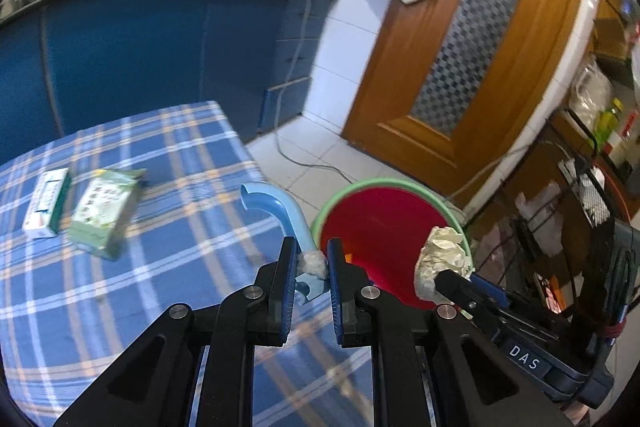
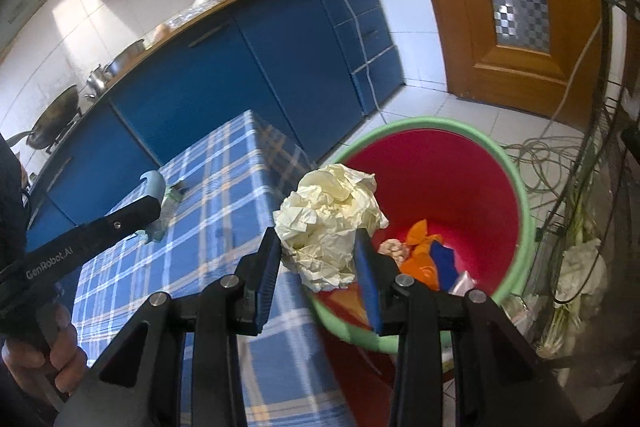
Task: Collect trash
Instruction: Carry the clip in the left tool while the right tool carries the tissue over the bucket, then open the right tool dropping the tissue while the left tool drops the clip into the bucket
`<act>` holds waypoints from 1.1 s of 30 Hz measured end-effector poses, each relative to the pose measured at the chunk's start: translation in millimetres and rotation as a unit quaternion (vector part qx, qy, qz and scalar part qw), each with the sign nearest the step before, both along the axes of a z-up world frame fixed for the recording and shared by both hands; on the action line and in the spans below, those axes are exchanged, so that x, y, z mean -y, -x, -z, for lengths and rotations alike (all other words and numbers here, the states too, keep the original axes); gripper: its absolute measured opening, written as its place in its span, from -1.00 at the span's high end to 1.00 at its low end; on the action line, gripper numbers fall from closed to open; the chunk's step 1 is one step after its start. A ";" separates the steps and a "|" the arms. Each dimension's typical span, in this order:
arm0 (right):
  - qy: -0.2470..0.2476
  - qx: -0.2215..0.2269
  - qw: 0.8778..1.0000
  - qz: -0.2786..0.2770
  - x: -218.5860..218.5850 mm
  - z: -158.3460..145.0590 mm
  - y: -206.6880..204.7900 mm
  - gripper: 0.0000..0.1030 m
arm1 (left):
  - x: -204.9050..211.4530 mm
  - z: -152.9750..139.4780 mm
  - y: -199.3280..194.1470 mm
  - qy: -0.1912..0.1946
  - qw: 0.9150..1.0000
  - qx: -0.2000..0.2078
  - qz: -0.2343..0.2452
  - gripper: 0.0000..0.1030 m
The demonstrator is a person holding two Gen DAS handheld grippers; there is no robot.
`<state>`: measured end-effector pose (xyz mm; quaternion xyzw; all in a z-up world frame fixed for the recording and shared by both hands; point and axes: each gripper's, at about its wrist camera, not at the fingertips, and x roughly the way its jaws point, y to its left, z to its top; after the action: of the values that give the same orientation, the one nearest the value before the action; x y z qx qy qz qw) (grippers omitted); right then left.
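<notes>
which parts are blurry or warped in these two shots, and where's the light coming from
Left wrist view: green box and tablecloth smeared by motion, door bowed by the fisheye. Right wrist view: crumpled paper sharp in the right gripper, sunlight patch on the wall tiles, cabinets curved.

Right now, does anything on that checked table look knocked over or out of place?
Yes. The green carton lies flat and skewed on the checked tablecloth, its end flap open, beside a white and green box. Both look like leftover trash, not yet in the red bin.
</notes>
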<state>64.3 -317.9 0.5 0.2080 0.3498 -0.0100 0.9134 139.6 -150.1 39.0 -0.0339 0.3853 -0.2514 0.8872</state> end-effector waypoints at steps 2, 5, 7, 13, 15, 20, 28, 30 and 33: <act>0.000 -0.005 1.000 0.008 6.3 3.0 1.0 0.23 | 11.2 4.6 -0.4 -0.003 1.000 -0.002 0.013 0.71; -0.003 -0.013 1.000 0.021 16.7 8.7 2.7 0.23 | 28.4 13.8 -0.4 -0.008 0.999 -0.011 0.032 0.71; -0.005 -0.018 0.999 0.027 22.9 12.3 4.7 0.22 | 40.1 21.4 0.4 -0.015 0.999 -0.015 0.048 0.71; -0.009 -0.030 0.999 0.038 37.0 22.4 7.9 0.21 | 64.7 40.4 0.1 -0.027 0.996 -0.035 0.075 0.71; -0.010 -0.033 0.999 0.042 39.9 24.8 7.1 0.21 | 71.7 45.5 -0.1 -0.033 0.995 -0.038 0.083 0.71; -0.016 -0.043 0.998 0.050 48.9 33.1 6.7 0.15 | 81.7 54.1 -2.4 -0.041 0.994 -0.047 0.090 0.70; -0.031 -0.050 0.996 0.061 58.8 41.0 7.0 0.11 | 86.9 59.1 -4.6 -0.048 0.993 -0.050 0.093 0.52; -0.034 -0.050 0.996 0.063 60.1 41.5 7.2 0.06 | 86.7 58.6 -4.4 -0.048 0.994 -0.048 0.091 0.45; -0.038 -0.047 0.996 0.068 62.0 41.0 8.1 -0.11 | 85.3 57.6 -4.7 -0.048 0.994 -0.047 0.087 0.45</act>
<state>56.2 -379.9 -40.6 0.2649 0.3779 -0.0683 0.8845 144.3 -235.4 -18.6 0.0305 0.4397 -0.3075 0.8433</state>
